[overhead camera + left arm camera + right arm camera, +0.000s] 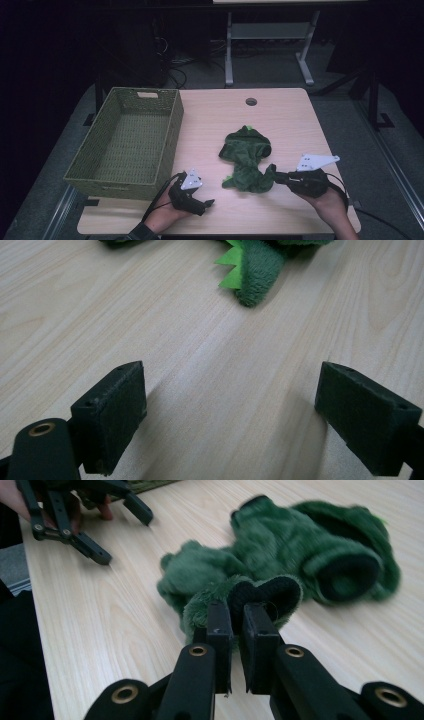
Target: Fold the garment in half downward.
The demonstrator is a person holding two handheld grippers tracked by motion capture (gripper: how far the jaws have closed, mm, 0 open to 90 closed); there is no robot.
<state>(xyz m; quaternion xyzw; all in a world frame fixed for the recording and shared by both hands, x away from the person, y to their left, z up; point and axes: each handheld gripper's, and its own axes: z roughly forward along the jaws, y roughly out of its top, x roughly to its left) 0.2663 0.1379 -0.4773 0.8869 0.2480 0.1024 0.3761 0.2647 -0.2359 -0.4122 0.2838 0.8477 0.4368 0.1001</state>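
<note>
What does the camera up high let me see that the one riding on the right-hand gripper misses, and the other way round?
The high view alone takes in the woven basket standing at the table's left, the round hole near the table's far edge, and the floor and metal frame beyond. The right gripper view alone shows, close up, the right gripper with its jaws pinched on a dark-lined cuff of the green fuzzy garment. Both share the garment, the wooden table, and the left gripper with its jaws apart, clear of the garment.
</note>
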